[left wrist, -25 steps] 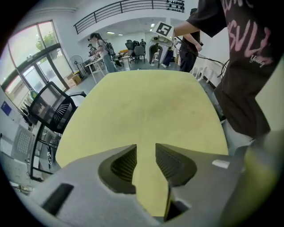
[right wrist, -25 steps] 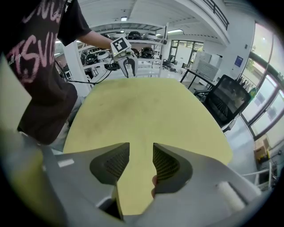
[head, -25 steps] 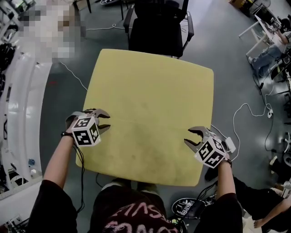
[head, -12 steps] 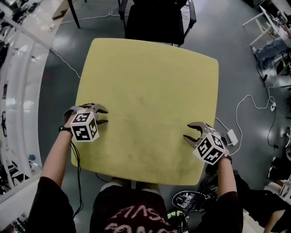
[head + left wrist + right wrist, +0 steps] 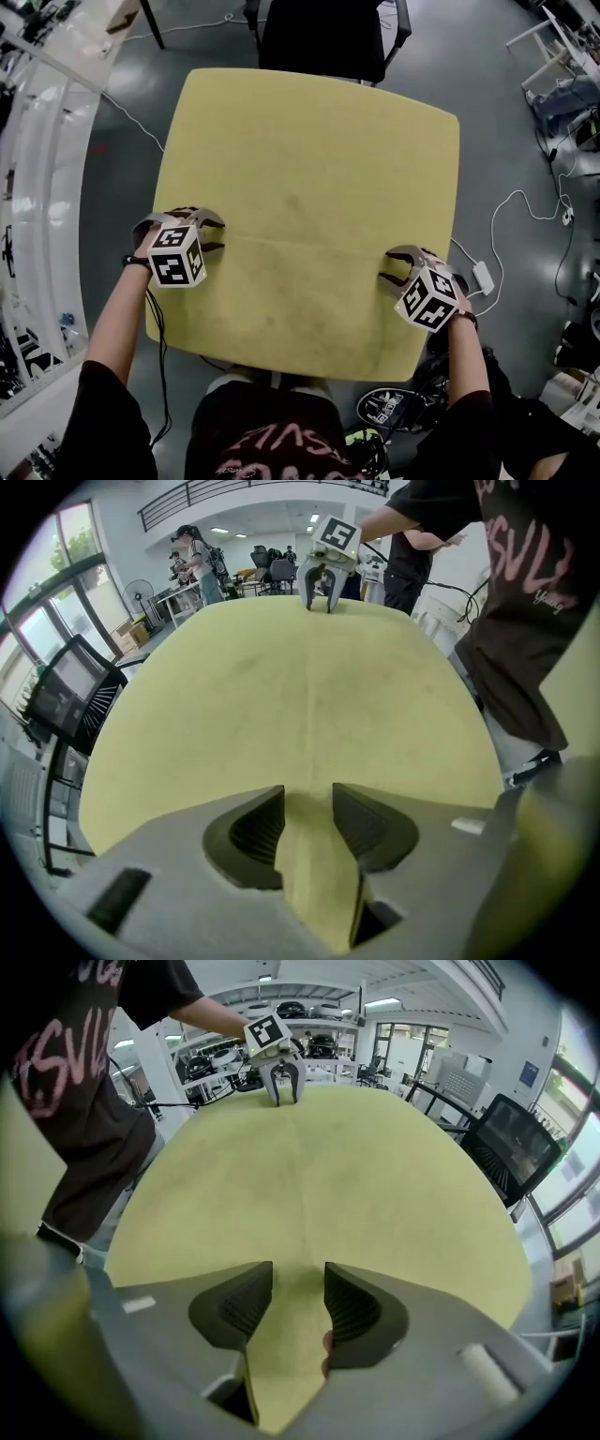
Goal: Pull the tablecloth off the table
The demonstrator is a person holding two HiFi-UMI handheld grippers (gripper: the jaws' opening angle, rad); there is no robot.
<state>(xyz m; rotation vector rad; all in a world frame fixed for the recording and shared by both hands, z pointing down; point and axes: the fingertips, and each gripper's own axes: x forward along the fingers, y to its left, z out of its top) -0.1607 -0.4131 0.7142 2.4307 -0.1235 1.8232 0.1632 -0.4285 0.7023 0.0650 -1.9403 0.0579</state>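
A yellow tablecloth covers the whole square table. A faint crease runs across it from one gripper to the other. My left gripper rests at the cloth's left edge and points inward. Its jaws are opening, and cloth lies loose in the gap between them. My right gripper sits at the right edge, facing the left one. In the right gripper view it stands open, with cloth filling the gap and the pads apart from it. Each gripper shows small across the table in the other's view.
A black office chair stands at the table's far side. A white cable and a power strip lie on the grey floor to the right. A white bench runs along the left. The person's body is at the near edge.
The head view has tipped a little, so the table sits higher in the frame. Both grippers stay at the cloth's side edges. The crease between them shows more clearly.
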